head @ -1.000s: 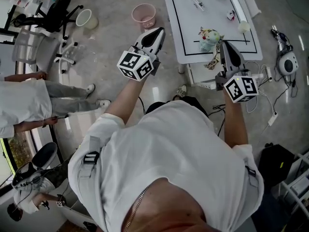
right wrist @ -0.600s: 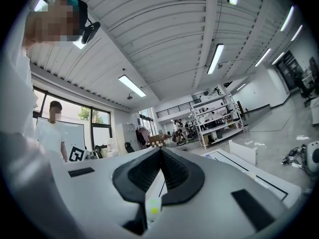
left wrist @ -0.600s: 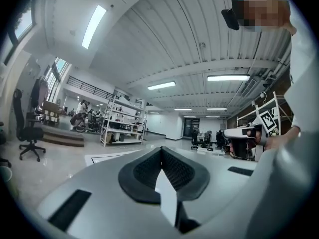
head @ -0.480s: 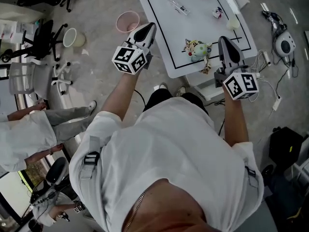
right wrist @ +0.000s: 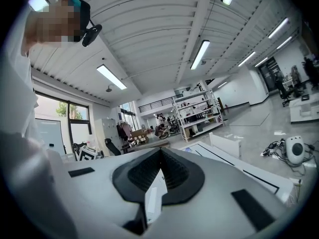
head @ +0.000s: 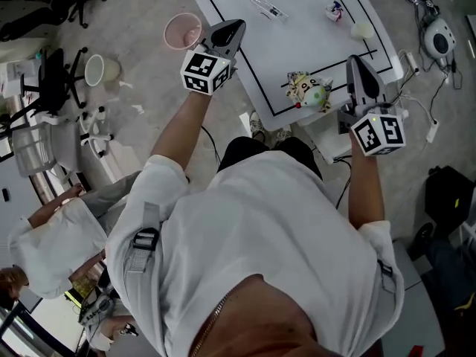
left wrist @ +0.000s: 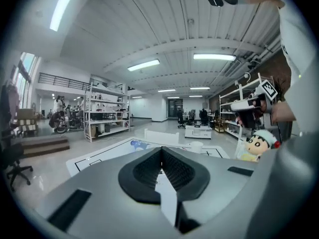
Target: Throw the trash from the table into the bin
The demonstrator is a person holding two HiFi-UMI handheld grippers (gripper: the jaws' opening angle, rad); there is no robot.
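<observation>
The white table (head: 297, 43) with black lines lies ahead. On it are a clear wrapper (head: 264, 6), a small colourful scrap (head: 333, 10), a crumpled white piece (head: 362, 30), and a plush doll (head: 309, 89) at the near edge. A pink bin (head: 182, 30) stands on the floor left of the table. My left gripper (head: 232, 27) is shut and empty, at the table's left edge beside the bin. My right gripper (head: 355, 62) is shut and empty, just right of the doll. In the left gripper view the shut left gripper (left wrist: 161, 156) faces the doll (left wrist: 256, 146). The right gripper (right wrist: 160, 156) shows nothing between its pads.
A white bucket (head: 95, 69) and an office chair (head: 52, 88) stand on the floor at left, where people (head: 59, 236) are close by. Cables and a white device (head: 439, 36) lie right of the table. A black bag (head: 446, 195) sits at the right.
Both grippers have moved closer to the table. The left one now reaches the table's left edge next to the pink bin; the right one has come up beside the doll.
</observation>
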